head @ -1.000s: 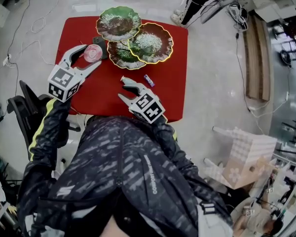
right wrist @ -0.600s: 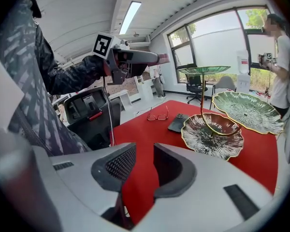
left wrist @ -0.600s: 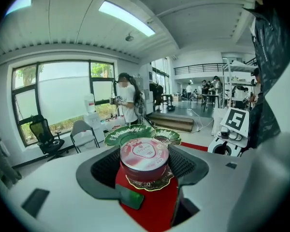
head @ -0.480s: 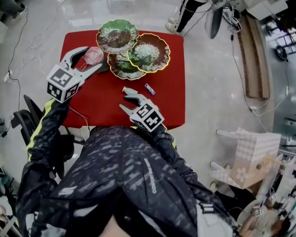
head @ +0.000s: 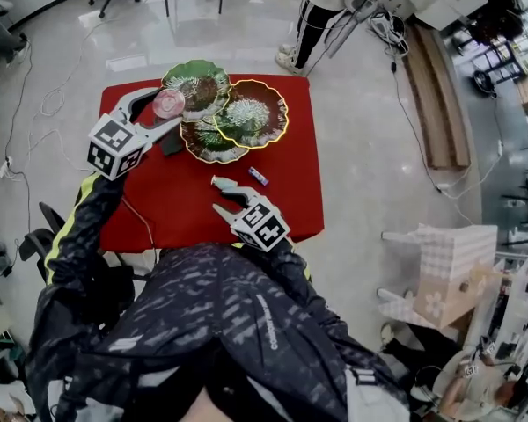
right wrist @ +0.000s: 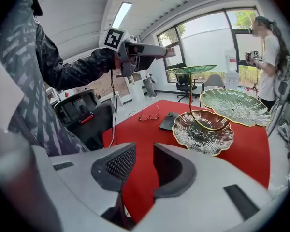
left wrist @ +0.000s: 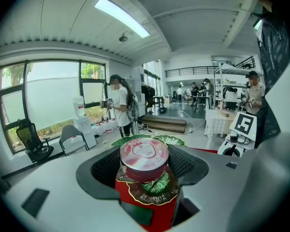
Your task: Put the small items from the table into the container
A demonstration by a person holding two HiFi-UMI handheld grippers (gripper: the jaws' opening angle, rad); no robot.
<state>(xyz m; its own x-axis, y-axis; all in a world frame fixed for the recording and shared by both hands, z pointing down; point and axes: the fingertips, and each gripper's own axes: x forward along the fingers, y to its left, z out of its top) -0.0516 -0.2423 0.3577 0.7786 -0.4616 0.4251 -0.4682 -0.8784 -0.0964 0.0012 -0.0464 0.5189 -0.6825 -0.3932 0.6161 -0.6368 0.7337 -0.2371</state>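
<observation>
Red table (head: 158, 209) stands in open floor, its tiered leaf dishes (head: 251, 112) bare at 12 o'clock. A small purple tube (head: 259, 176) lies 10-to-4 o'clock near the parted, empty right gripper (head: 218, 195). The left gripper (head: 160, 108) clamps an upright pink-lidded cup (left wrist: 144, 153) at the green top dish's (head: 198, 82) 9 o'clock rim.

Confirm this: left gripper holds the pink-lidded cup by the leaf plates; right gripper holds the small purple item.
Not quite. The right gripper view shows the right gripper empty, jaws apart; the small purple item lies on the red table. The rest stands.
</observation>
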